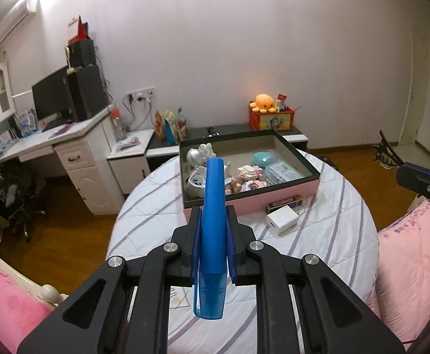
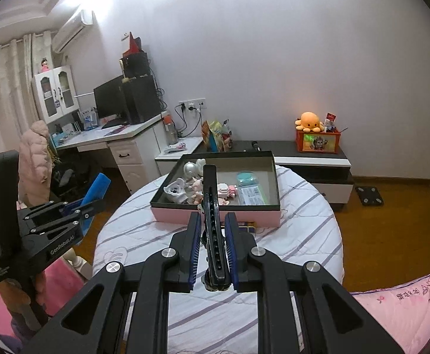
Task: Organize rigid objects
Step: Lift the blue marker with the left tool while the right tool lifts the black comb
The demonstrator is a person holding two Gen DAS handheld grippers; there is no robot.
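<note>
- At lower centre of the left wrist view, the left tool (image 1: 213, 224) is clamped on a blue plastic tube-shaped case (image 1: 213, 221) (clear blue cap at the near end).
- At lower centre of the right view, the right tool (image 2: 212, 230) grips a slim black curved comb-like bar (image 2: 213, 230).
- Beyond both, mid-frame, an open pink-sided cardboard box (image 1: 274, 196) of small toys sits on the white striped quilt (image 1: 327, 236) of the bed.
- A small white cube (image 1: 282, 221) lies beside it.

Round bed (image 1: 333, 236) under a white quilt with grey-purple stripes, pink-sided open box (image 1: 274, 197) resting on it, small white box (image 1: 282, 219) just beside, pink quilt (image 1: 415, 265) at the edge
</note>
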